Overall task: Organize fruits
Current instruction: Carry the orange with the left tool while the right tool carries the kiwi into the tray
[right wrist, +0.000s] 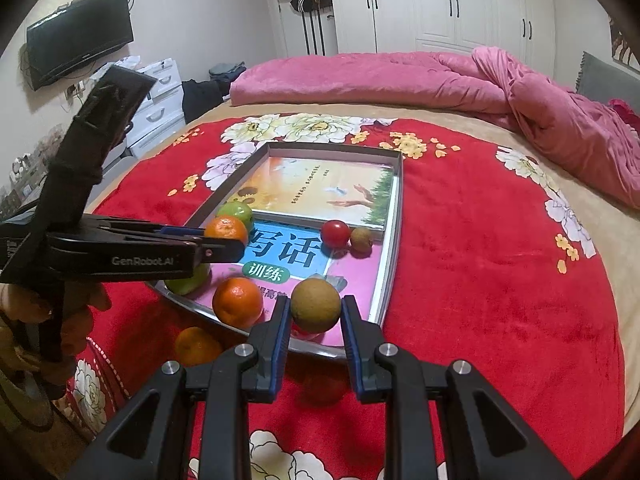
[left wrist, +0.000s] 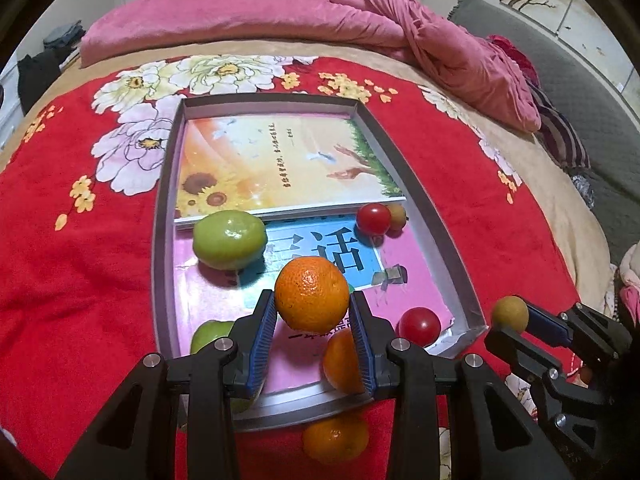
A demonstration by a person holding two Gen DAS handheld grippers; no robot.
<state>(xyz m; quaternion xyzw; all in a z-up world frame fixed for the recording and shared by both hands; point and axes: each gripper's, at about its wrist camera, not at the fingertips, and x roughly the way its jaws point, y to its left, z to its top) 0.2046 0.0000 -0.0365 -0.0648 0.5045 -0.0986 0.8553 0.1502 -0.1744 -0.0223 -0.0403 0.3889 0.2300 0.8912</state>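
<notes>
My left gripper is shut on an orange and holds it above the near half of a grey tray. In the right wrist view, that gripper and its orange hang over the tray's left side. My right gripper is shut on a brown round fruit above the tray's near rim. In the tray lie two green apples, an orange, two tomatoes and a small brown fruit.
Two books line the tray's floor. Another orange lies on the red flowered blanket just outside the near rim. A pink duvet is bunched along the far side of the bed. A person's hand holds the left gripper's handle.
</notes>
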